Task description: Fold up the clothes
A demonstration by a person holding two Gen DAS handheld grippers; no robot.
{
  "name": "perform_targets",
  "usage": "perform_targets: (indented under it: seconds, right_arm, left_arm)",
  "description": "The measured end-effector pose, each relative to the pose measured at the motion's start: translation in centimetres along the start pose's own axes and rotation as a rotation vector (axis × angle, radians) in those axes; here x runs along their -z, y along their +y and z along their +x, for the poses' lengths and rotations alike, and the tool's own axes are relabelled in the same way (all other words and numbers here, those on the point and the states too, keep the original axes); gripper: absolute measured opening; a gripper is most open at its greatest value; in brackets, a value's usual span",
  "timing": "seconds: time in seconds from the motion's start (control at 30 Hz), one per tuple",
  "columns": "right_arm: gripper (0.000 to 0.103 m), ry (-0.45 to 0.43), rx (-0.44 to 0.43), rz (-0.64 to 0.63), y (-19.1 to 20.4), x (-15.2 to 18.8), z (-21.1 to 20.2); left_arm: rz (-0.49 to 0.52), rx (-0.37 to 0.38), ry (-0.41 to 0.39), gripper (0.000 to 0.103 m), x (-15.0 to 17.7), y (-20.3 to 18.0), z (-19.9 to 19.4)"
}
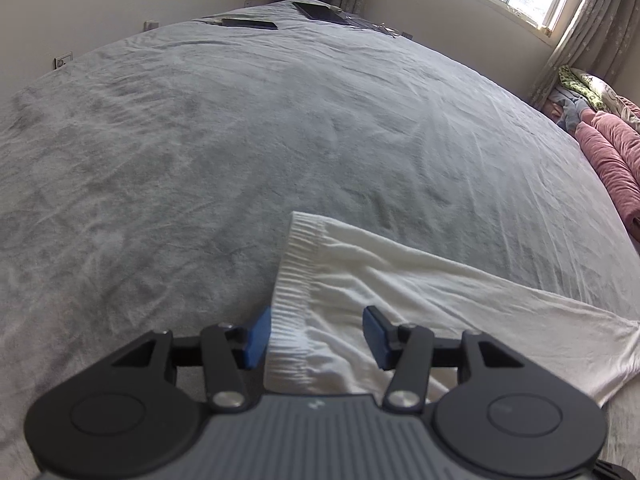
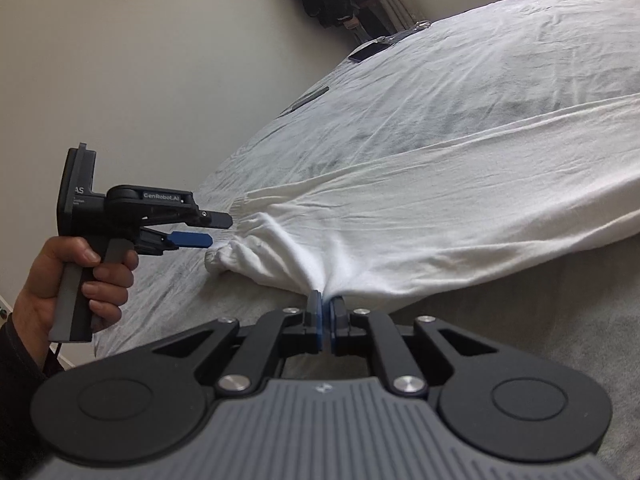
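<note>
I have the white garment [image 2: 400, 216] spread across the grey bed [image 1: 240, 140], its ribbed waistband [image 1: 296, 272] toward my left. My right gripper [image 2: 325, 312] pinches a bunched fold at the garment's near edge, pads pressed together on the cloth. My left gripper [image 1: 316, 336] hangs spread above the waistband, gripping nothing.

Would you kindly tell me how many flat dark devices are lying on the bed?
2. One dark device lies near the bed's far edge by the wall; the other dark device lies beside it, toward the window. Others could be outside these views.
</note>
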State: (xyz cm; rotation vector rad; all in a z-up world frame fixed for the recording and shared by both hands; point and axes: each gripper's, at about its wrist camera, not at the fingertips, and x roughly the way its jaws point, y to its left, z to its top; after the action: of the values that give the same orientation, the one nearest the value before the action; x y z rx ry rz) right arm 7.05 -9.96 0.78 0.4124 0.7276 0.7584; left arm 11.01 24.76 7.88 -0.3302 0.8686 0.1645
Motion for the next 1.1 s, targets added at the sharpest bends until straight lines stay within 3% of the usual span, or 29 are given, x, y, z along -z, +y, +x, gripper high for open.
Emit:
perform_targets:
  seconds: [0.1,0.3,0.47,0.63,0.67,0.73,0.77,0.83,0.87,1.0,1.1]
  right_arm:
    - [0.008,-0.017,-0.003,0.034,-0.6,0.6,-0.5]
    - [0.007,-0.073,-0.025,0.088,-0.9,0.2,-1.6]
    - [0.008,-0.004,0.063,0.018,0.0,0.8,-0.4]
    - [0.008,-0.003,0.087,0.009,0.1,1.4,-0.2]
    - [0.008,-0.004,0.089,0.007,0.2,1.4,-0.2]
    - [0.008,-0.009,0.093,0.002,0.2,1.3,-0.3]
    - [0.008,-0.012,0.096,-0.001,0.2,1.3,-0.3]
    - [0.008,-0.018,0.093,0.000,0.2,1.2,-0.4]
    - [0.007,-0.020,0.091,-0.002,0.3,1.1,-0.4]
    - [0.006,-0.036,0.050,-0.025,1.1,0.9,-1.2]
    - [0.006,-0.046,0.017,-0.042,2.0,0.4,-1.8]
  left_arm:
    - [-0.059,0.012,0.020,0.055,0.2,1.6,-0.5]
    - [-0.286,0.085,0.083,0.066,1.6,4.5,-1.1]
    - [-0.433,0.174,0.169,0.066,3.5,3.8,0.6]
    - [-0.457,0.117,0.087,0.065,3.8,2.7,1.7]
    - [-0.459,0.106,0.066,0.064,3.8,2.6,1.8]
    - [-0.446,0.070,0.033,0.049,3.7,2.2,2.0]
    - [-0.414,0.035,0.025,0.034,3.7,1.9,2.1]
    - [-0.398,0.014,0.013,0.025,3.5,1.8,2.1]
    - [-0.410,0.013,0.006,0.015,3.5,2.0,1.9]
    - [-0.416,-0.002,-0.078,0.011,2.9,2.9,0.0]
    - [-0.389,-0.029,-0.098,0.010,3.0,2.7,-0.8]
